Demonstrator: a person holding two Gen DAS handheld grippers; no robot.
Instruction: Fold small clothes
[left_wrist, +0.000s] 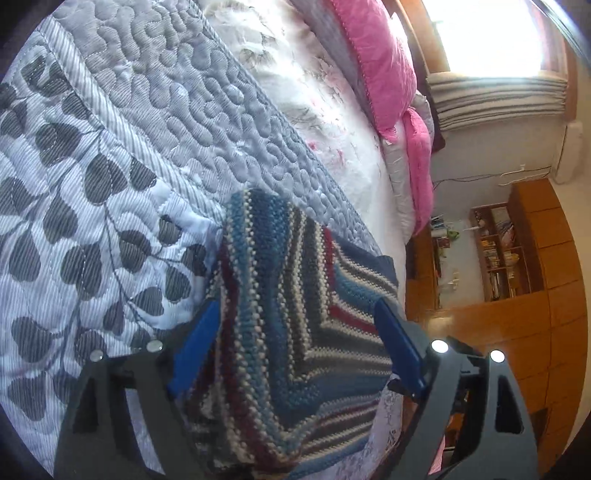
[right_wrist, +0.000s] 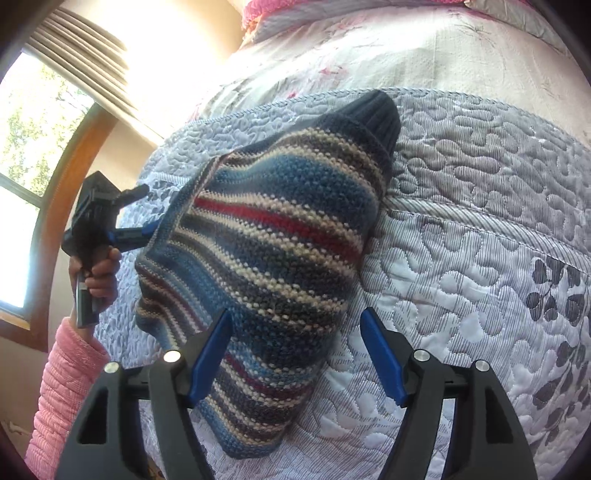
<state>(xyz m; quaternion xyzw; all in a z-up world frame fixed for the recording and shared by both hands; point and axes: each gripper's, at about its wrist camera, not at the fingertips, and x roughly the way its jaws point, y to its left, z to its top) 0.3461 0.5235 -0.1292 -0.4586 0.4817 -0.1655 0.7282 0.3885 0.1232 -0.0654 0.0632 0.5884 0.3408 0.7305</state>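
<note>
Closest to my right camera are the blue pads (right_wrist: 208, 360) of the right gripper (right_wrist: 295, 354), spread wide with the knit (right_wrist: 266, 251) running between them; nothing is pinched there, and the right-hand pad sits over bare quilt (right_wrist: 461, 221). The knit is a striped sweater-like piece, bunched on the quilt, its dark ribbed hem (right_wrist: 373, 110) pointing up the bed. I judge it lies gathered like this because a fold is only half made. My left gripper (left_wrist: 295, 347) is also spread, straddling the knit (left_wrist: 295, 295) without gripping it. From the right view it comes in level from the side, its tips at the knit's edge; my hand (right_wrist: 98, 273) is wrapped round its handle, pink sleeve (right_wrist: 62, 387) below.
</note>
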